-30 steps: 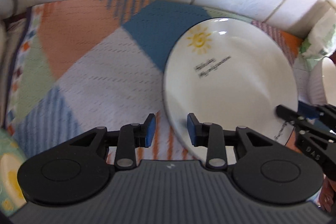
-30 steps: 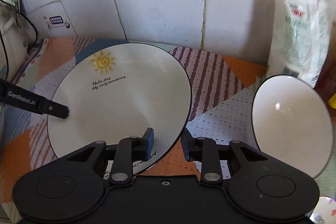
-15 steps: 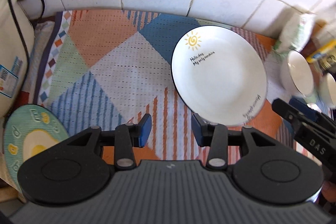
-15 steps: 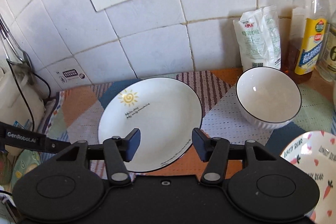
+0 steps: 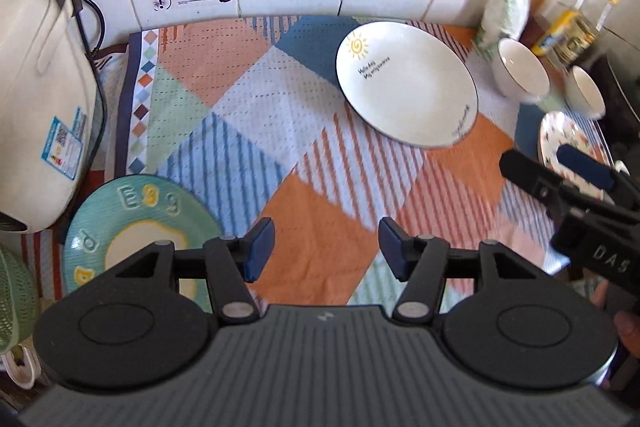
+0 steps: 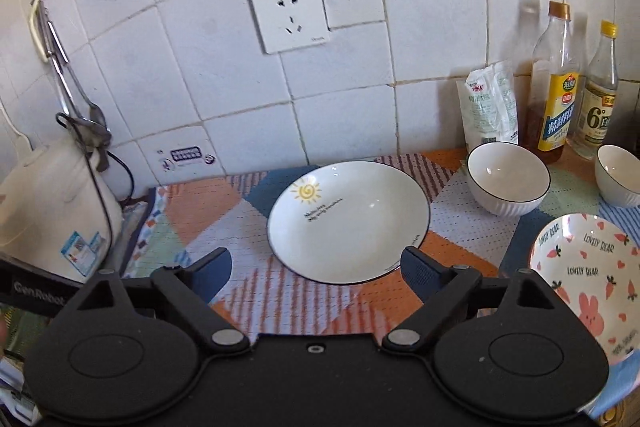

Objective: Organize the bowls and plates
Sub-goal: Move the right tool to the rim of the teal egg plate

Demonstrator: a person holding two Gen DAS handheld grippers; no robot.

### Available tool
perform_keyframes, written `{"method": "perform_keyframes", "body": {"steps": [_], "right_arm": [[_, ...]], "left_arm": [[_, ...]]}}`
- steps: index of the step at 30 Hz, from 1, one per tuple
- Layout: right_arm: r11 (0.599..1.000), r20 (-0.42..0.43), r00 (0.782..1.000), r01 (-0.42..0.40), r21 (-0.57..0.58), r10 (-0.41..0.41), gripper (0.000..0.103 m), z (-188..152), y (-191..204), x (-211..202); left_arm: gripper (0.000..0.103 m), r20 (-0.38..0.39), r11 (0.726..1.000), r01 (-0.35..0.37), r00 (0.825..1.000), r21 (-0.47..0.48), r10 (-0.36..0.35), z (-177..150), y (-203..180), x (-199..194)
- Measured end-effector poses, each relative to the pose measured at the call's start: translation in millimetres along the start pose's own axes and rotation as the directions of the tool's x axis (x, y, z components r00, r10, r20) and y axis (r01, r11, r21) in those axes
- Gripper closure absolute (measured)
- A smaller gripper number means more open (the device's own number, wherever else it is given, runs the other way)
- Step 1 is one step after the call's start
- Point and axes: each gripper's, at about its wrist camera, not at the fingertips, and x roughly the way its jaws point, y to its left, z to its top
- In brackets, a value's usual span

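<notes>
A white sun plate [image 5: 406,83] [image 6: 348,221] lies flat on the patchwork mat [image 5: 280,131] near the wall. A green egg plate [image 5: 132,227] lies at the mat's front left. A pink rabbit plate [image 6: 588,275] [image 5: 568,141] lies at the right. Two white bowls [image 6: 508,177] [image 6: 618,173] stand right of the sun plate, also in the left wrist view [image 5: 518,71] [image 5: 586,95]. My left gripper [image 5: 326,249] is open and empty above the mat. My right gripper [image 6: 316,267] is open and empty, back from the sun plate.
A white rice cooker [image 5: 36,99] stands at the left with its cable. A white bag [image 6: 490,107] and two bottles [image 6: 554,79] [image 6: 600,95] stand against the tiled wall at the right. A wall socket [image 6: 290,15] is above the plate. A green basket [image 5: 14,299] sits front left.
Both grippers have pulled back and up from the sun plate and opened wider. The plate stays on the mat. More of the counter is in view.
</notes>
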Motion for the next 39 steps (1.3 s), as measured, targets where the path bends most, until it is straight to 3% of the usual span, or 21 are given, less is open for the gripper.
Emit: {"method": "perform_keyframes", "body": {"steps": [13, 18, 26, 32, 39], "right_arm": [[1.000, 0.057, 0.998, -0.021, 0.004, 0.021, 0.009, -48, 81, -65], [0.999, 0.065, 0.997, -0.036, 0.006, 0.035, 0.009, -67, 106, -69], [0.996, 0.022, 0.997, -0.070, -0.047, 0.071, 0.009, -96, 139, -53], [0.995, -0.008, 0.995, -0.100, -0.019, 0.100, 0.009, -110, 151, -28], [0.995, -0.030, 0.994, -0.102, 0.012, 0.102, 0.009, -127, 156, 15]], "left_arm": [[0.036, 0.020, 0.992, -0.023, 1.000, 0.123, 0.020, -64, 45, -44], [0.035, 0.031, 0.994, -0.030, 0.999, 0.110, 0.027, -83, 65, -51], [0.035, 0.022, 0.996, -0.053, 0.998, 0.072, 0.052, -106, 100, -46], [0.035, -0.006, 0.997, -0.076, 0.997, 0.015, 0.076, -121, 137, -31], [0.033, 0.012, 0.994, -0.112, 0.994, -0.019, 0.112, -136, 177, -12]]}}
